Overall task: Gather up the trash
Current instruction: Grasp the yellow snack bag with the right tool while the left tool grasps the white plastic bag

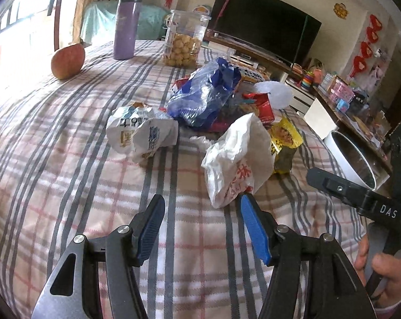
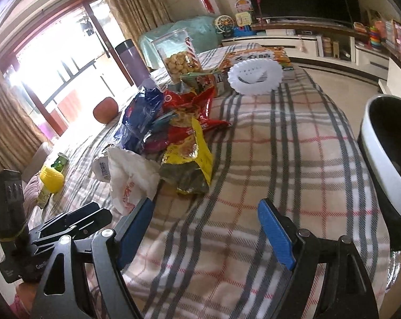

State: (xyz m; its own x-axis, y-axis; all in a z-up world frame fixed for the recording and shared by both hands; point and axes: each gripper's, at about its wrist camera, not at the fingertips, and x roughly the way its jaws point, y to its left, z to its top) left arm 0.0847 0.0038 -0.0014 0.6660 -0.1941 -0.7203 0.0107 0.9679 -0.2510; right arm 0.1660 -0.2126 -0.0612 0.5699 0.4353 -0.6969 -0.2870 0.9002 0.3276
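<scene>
left jaws: my left gripper (image 1: 200,204) is parted, nothing between the blue pads, hanging over bare plaid cloth (image 1: 94,186).
right jaws: my right gripper (image 2: 205,212) is spread wider, also empty, over the same cloth.
nearest trash: white plastic bag with red print (image 1: 235,159), lying just past my left gripper's right fingertip (image 1: 249,212); contact, can't tell.
beside it: crumpled white wrapper with blue print (image 1: 142,135), left of the bag, apart from it.
next: yellow snack packet (image 2: 190,164), flat on the cloth, touching the white bag's far edge in the right wrist view.
pile: blue plastic bag (image 1: 208,93) and red snack wrapper (image 2: 192,117), heaped together behind the yellow packet.
bin: white bin with dark inside (image 2: 386,154), at the table's right edge, right of my right gripper.
hand: a hand (image 1: 381,268) on the other gripper's grip, lower right of the left wrist view.
far: white scalloped disc (image 2: 255,75), clear jar of round snacks (image 1: 184,42), purple flask (image 1: 126,26), an apple (image 1: 67,62).
background: dark TV (image 1: 264,18).
</scene>
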